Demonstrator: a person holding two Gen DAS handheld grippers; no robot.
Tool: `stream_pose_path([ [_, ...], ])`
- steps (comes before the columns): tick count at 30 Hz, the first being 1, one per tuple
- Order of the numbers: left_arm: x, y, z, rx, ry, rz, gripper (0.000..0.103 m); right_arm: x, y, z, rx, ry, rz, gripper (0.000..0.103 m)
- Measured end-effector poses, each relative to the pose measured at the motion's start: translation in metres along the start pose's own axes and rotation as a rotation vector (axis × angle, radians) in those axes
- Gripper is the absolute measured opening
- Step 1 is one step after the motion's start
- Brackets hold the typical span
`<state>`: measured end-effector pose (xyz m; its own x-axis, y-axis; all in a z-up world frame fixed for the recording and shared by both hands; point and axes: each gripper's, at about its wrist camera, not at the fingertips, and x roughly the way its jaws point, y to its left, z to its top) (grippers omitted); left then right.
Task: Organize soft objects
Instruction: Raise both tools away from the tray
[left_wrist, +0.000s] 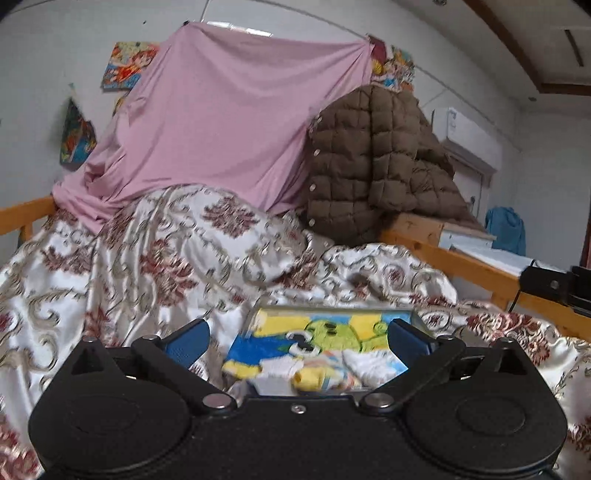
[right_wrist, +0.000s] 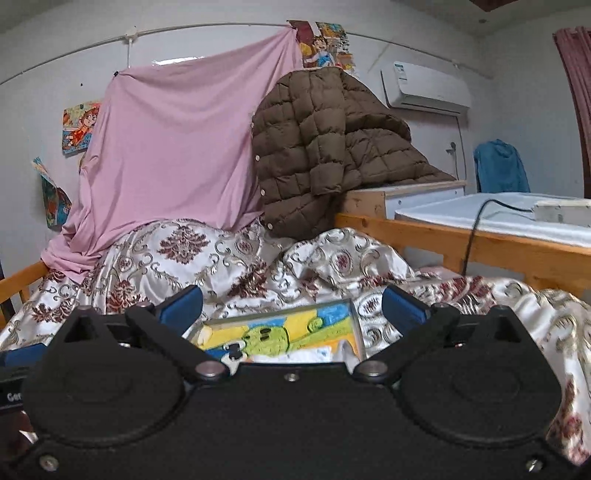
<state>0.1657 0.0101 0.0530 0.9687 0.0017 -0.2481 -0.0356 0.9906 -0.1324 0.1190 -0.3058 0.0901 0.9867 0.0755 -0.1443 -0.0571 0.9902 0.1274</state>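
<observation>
Both the left gripper (left_wrist: 297, 338) and right gripper (right_wrist: 293, 308) have their fingers wide apart, holding nothing. The cartoon tray (left_wrist: 280, 319) with small socks (left_wrist: 364, 360) lies on the bed between and just beyond the fingers. I would lower slowly and pinch one sock only, not the quilt (left_wrist: 155, 251).

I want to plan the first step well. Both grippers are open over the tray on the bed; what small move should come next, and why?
Probably lower the left gripper onto the white socks at the near end of the tray and close on one. Both grippers hold nothing, and the right gripper sees less of them behind its own body. The socks lie loose on the cartoon towel.
</observation>
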Motion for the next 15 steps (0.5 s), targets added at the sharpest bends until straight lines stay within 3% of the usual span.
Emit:
stream_pose_path([
  [11,-0.028,0.0,-0.025,0.058,0.083,0.06,0.102,-0.038,-0.006,-0.022,0.009,0.057,-0.052,0.102],
  [15,-0.034,-0.001,-0.032,0.102,0.116,0.117,0.102,-0.044,-0.002,-0.03,-0.004,0.087,-0.059,0.102],
])
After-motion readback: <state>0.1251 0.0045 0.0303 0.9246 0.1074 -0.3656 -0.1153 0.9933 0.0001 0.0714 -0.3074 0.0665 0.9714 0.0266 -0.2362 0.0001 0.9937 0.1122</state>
